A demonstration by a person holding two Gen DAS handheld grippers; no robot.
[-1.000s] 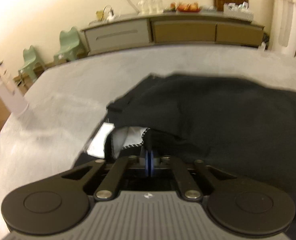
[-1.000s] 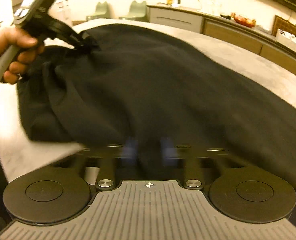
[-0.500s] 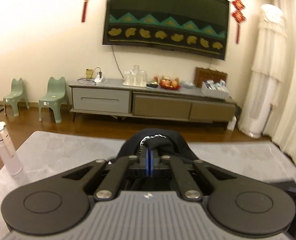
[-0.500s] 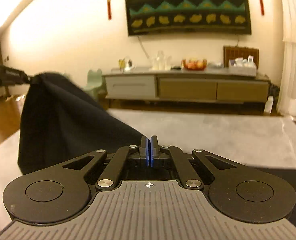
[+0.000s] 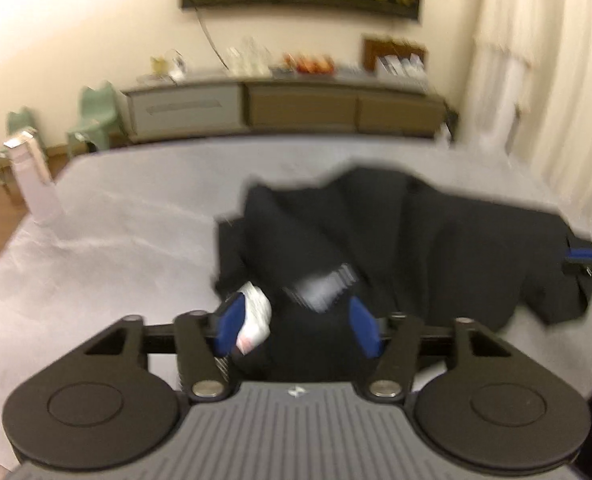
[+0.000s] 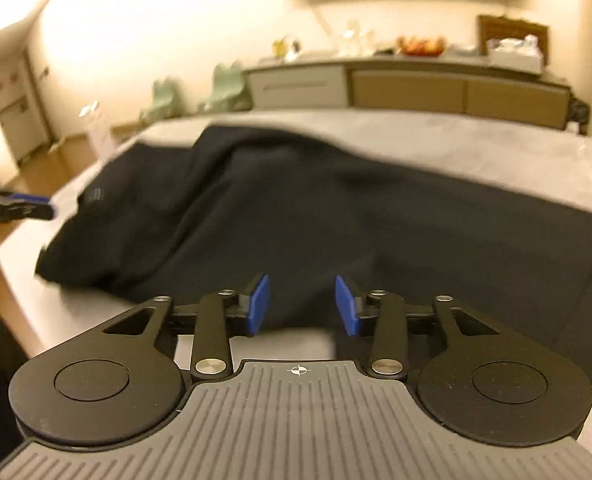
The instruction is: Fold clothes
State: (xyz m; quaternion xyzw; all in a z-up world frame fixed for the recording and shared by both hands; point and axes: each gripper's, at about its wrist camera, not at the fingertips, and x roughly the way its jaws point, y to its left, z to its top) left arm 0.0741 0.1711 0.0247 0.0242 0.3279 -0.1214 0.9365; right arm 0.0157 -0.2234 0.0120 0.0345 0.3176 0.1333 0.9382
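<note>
Black garment [image 5: 436, 248] lay spread and rumpled on the grey table [image 5: 115, 248], directly ahead of both tools. Left gripper [image 5: 296, 326] had its blue pads wide apart, nothing clamped; garment's near edge sat between the fingers, with a white label [image 5: 253, 318] just inside the left pad [image 5: 229, 322] and a blurred striped patch of cloth just ahead of the gap. Whether the pad touched the label, can't tell, motion blur. Right gripper [image 6: 302, 306] was also spread wide, blue pads [image 6: 346, 304] apart, holding nothing; garment's near hem ran between and just ahead of the fingers, bare table strip closer in toward the tool body. From the right wrist view, cloth stretched from far left to far right of the tool, bunched and folded over at its left end [image 6: 95, 240]. Other tool's fingertip showed at each view's edge: right gripper's tip [image 5: 588, 258] at far right of the left view, beside the garment edge; left gripper's tip [image 6: 23, 206] at far left of the right view, near the bunched end. Pale bottle [image 5: 35, 184] stood upright on the table, well ahead-left of the left gripper, apart from the cloth. Sideboard [image 6: 408, 84] and two green chairs [image 6: 199, 88] sat beyond the table.
</note>
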